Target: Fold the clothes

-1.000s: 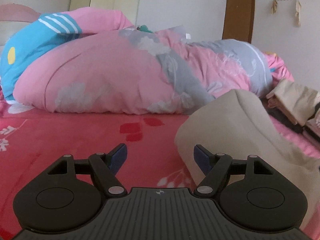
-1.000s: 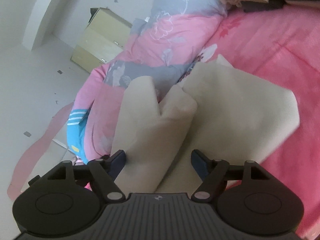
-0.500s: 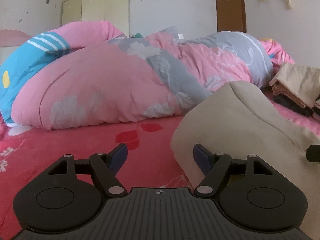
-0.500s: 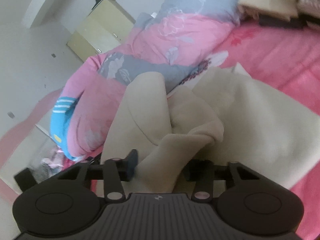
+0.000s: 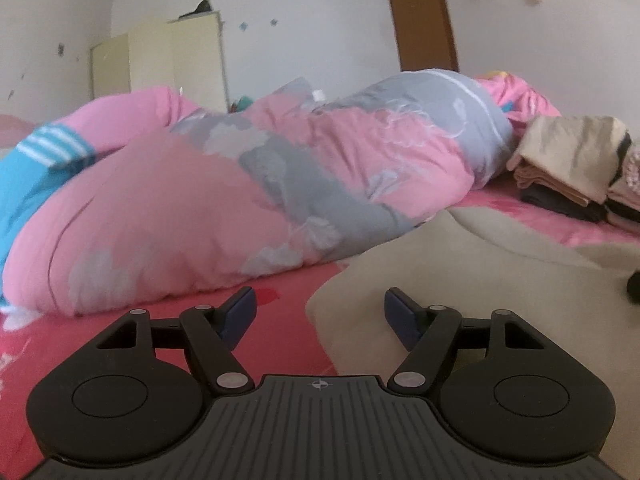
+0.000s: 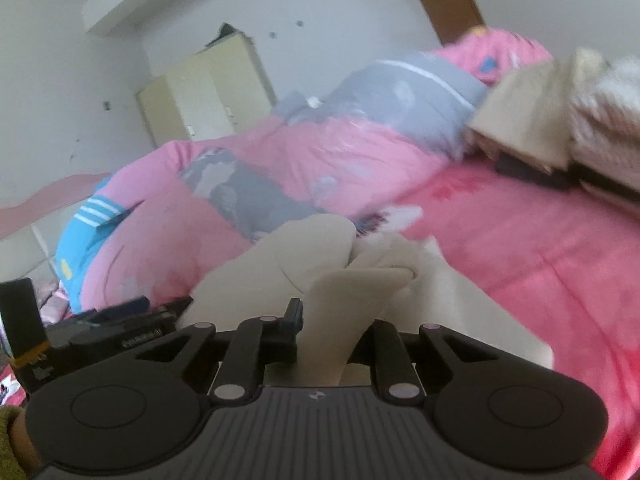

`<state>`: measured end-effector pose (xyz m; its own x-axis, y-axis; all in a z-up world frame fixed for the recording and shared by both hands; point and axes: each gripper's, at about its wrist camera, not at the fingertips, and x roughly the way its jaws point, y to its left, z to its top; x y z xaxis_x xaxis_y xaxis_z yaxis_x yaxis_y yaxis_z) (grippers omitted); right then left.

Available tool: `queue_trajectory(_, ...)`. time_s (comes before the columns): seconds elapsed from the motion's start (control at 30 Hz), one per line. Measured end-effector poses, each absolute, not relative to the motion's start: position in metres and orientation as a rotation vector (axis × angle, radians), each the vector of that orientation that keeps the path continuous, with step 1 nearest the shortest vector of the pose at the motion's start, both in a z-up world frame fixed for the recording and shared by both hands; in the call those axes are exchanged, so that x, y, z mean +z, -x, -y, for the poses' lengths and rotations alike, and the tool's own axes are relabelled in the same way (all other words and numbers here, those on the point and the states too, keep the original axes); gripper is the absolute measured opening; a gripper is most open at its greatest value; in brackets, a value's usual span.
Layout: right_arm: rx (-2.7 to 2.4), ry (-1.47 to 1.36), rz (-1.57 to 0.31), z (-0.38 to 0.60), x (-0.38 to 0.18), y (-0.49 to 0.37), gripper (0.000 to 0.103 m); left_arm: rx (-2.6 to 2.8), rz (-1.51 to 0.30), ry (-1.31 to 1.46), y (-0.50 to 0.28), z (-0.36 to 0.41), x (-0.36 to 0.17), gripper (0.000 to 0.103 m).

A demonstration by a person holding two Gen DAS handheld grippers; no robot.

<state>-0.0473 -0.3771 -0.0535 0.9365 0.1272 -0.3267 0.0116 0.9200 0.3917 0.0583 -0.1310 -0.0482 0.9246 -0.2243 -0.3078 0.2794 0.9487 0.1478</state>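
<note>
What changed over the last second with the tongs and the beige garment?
The right tongs went from open around a fold of the beige garment to shut on it, and their view swung up toward the pink quilt. The left tongs stayed open at the garment's edge, holding nothing. The folded pile did not move.

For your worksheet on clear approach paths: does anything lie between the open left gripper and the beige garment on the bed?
Nothing visible does. The left gripper is open just above the bedsheet, and the beige garment edge already lies between its fingers. The right gripper is shut on another fold of it.
</note>
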Motion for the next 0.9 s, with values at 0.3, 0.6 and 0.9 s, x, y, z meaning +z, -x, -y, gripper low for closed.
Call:
queue_trajectory(0.3, 0.041, -0.272, -0.220, 0.379, -0.039, 0.055, 0.016, -0.291, -0.275, -0.223, -0.062, 0.159, -0.044, 0.071)
queue_trajectory(0.6, 0.019, -0.419, -0.320, 0.406, -0.084, 0.056, 0.016, -0.312, -0.252, -0.281, -0.059, 0.178, -0.050, 0.071)
queue_trajectory(0.9, 0.004, -0.387, -0.300, 0.404, -0.085, 0.063, 0.016, -0.339, -0.243, -0.314, -0.057, 0.193, -0.052, 0.071)
